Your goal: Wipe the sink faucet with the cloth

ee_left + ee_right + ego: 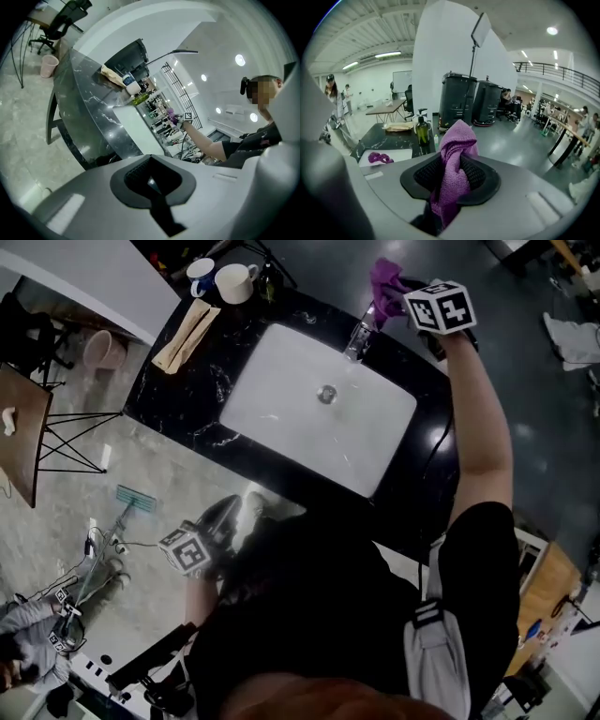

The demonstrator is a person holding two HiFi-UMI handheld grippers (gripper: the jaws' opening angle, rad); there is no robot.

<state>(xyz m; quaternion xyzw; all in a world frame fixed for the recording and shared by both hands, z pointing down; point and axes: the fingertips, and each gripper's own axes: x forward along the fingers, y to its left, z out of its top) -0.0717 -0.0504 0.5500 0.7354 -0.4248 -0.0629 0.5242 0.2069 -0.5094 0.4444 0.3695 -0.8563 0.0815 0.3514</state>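
A white sink basin is set in a black marble counter, with a chrome faucet at its far rim. My right gripper is shut on a purple cloth and hangs just above and behind the faucet; in the right gripper view the cloth bunches up between the jaws of that gripper. My left gripper stays low at the counter's near edge, away from the sink. In the left gripper view, that gripper is shut with nothing in it.
Two mugs, a dark bottle and a folded beige towel sit at the counter's far left end. A pink bin and a wooden table stand left of the counter. A mop lies on the floor.
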